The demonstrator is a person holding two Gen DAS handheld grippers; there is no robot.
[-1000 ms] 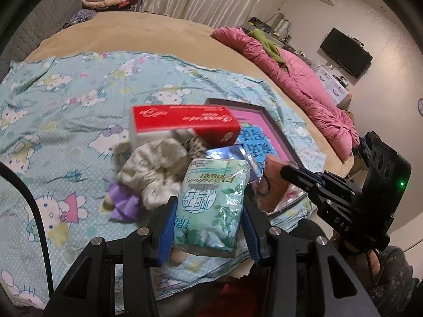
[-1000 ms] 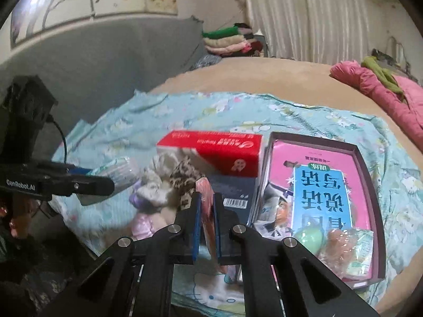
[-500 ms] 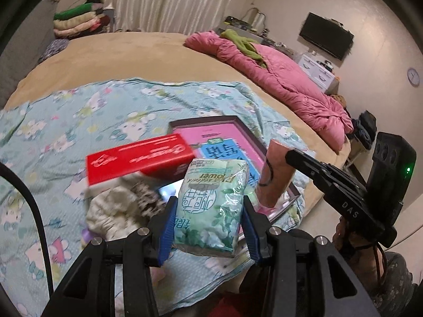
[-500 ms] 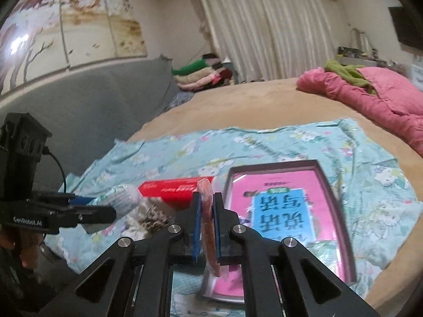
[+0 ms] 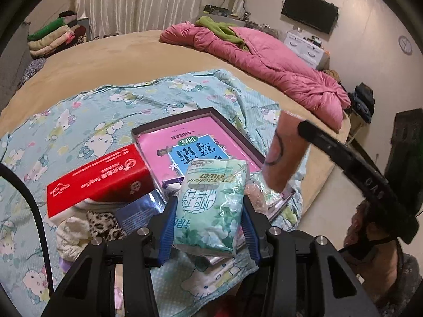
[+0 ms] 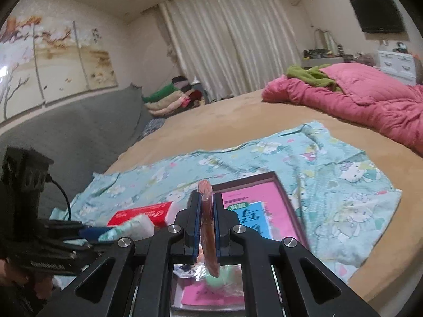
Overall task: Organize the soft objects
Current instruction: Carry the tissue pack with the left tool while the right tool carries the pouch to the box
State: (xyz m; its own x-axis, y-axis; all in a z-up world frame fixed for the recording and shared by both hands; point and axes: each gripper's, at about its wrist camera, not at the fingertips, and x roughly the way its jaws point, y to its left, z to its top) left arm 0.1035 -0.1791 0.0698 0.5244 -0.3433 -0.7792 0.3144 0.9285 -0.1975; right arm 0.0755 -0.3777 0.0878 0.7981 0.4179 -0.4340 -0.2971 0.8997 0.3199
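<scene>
Fingers [image 5: 248, 227] pinch green tissue pack [image 5: 211, 206]; right gripper [image 6: 206, 227] pinches half-hidden pink pouch [image 6: 207, 222].

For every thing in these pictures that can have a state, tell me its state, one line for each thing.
Left tongs: shut on the green tissue pack, held above the bed.
Right tongs: shut on the flat pink packet, held edge-up.
Shallow box: open, no lid on it, pink book inside.
Red tissue box: closed, lying on the pile of cloth items.
Curtains: drawn shut.
Television: screen dark.
</scene>
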